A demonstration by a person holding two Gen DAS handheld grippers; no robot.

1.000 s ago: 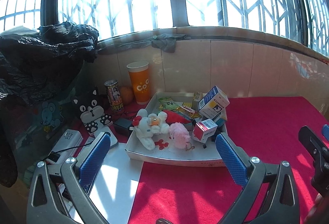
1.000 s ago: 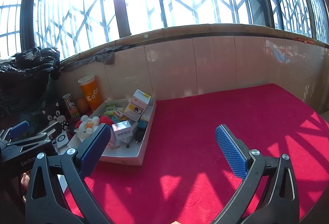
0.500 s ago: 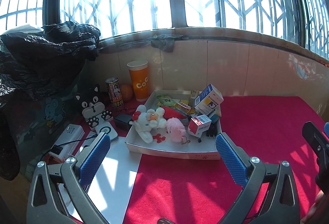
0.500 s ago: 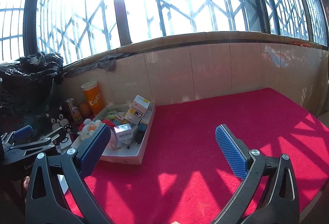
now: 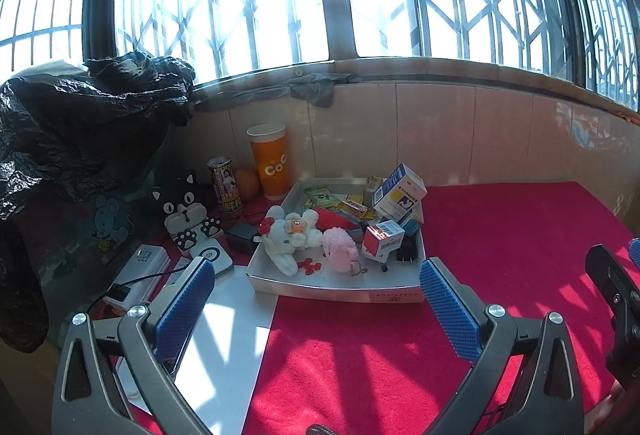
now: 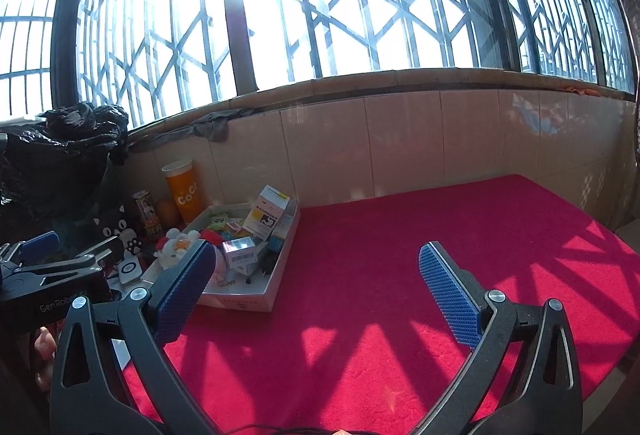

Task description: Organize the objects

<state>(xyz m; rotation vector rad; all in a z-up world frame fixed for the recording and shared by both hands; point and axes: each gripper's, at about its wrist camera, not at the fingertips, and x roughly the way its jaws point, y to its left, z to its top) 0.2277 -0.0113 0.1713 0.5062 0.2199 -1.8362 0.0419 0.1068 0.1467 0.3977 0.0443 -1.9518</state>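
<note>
Currently: left gripper [image 5: 316, 305], fingers spread wide, nothing held. White tray [image 5: 335, 291] just beyond the fingertips, between them; contents: white plush toy [image 5: 289, 235], pink plush toy [image 5: 339, 245], small red-and-white box [image 5: 382, 238], blue-and-white box [image 5: 398, 193]. Right gripper [image 6: 316, 289], fingers spread wide, nothing held, over red cloth [image 6: 400, 275]; tray past its left fingertip.

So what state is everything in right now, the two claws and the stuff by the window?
Left claw: open, empty.
Right claw: open, empty.
White tray: full of clutter, on the red cloth.
Blue-and-white box: tilted, propped on other items.
Orange cup: upright.
Can: upright.
</note>
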